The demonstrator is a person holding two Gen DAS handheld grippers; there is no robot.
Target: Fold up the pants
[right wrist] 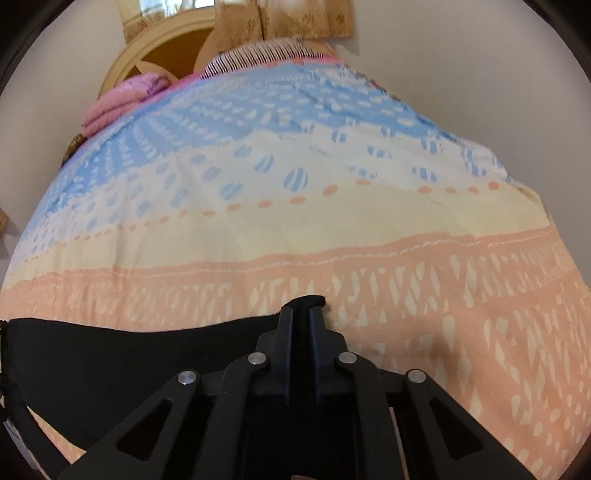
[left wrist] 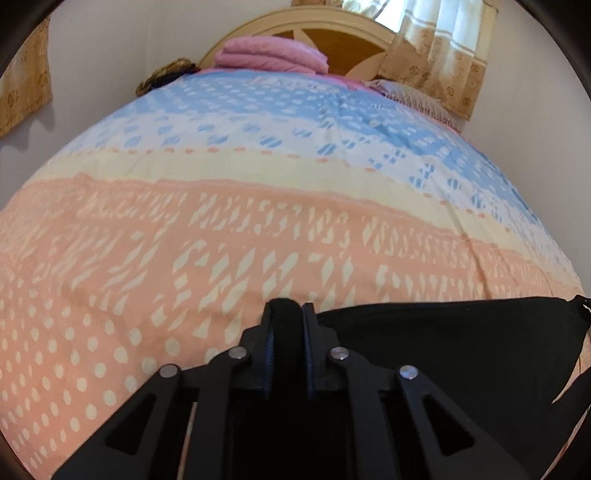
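Note:
The black pants [left wrist: 461, 350] hang stretched between my two grippers above the bed. My left gripper [left wrist: 287, 314] is shut on one end of the pants' top edge, with cloth bunched between its fingers. The fabric runs off to the right in the left wrist view. My right gripper [right wrist: 302, 314] is shut on the other end, and the pants [right wrist: 129, 354] run off to the left in the right wrist view. The lower part of the pants is hidden below both grippers.
The bed has a patterned cover [left wrist: 258, 221] in peach, cream and blue bands. A folded pink blanket [left wrist: 269, 55] lies by the wooden headboard [left wrist: 332, 33]. A fringed pillow [right wrist: 266, 55] is at the head. Curtains [left wrist: 436, 48] hang behind. Walls border both sides.

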